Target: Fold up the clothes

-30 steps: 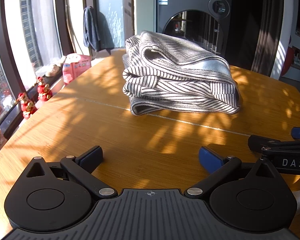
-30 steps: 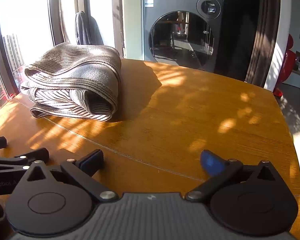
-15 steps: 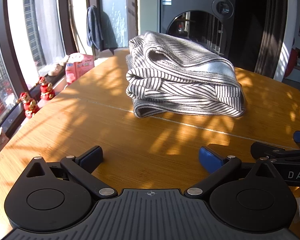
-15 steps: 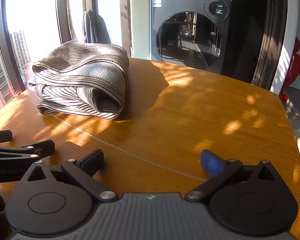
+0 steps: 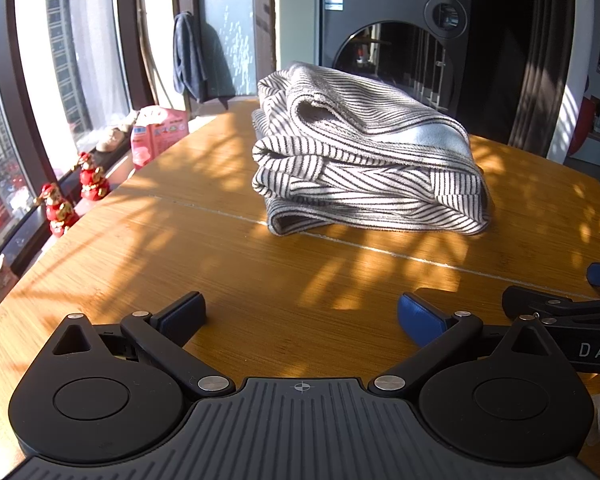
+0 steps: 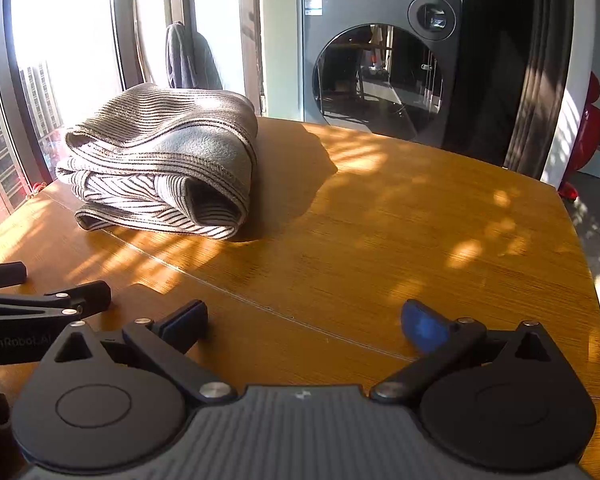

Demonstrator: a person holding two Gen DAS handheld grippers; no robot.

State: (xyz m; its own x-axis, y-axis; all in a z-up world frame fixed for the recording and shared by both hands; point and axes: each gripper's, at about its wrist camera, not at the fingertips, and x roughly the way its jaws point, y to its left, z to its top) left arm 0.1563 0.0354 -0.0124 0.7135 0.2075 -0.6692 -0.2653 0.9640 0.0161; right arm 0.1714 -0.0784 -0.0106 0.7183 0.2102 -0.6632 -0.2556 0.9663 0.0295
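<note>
Striped garment [image 5: 364,160] sits folded on table [image 5: 220,264], approx 3 layers, prob done. My left gripper [image 5: 300,312] & right gripper [image 6: 304,320] both wide, empty. Next: fetch another.

A folded garment [image 5: 364,164] lies on a wooden table [image 5: 220,272] at twelve o'clock, a washing machine [image 5: 396,48] behind it, figurines [image 5: 58,208] on a windowsill at nine o'clock, right gripper [image 5: 560,292] at three.
</note>
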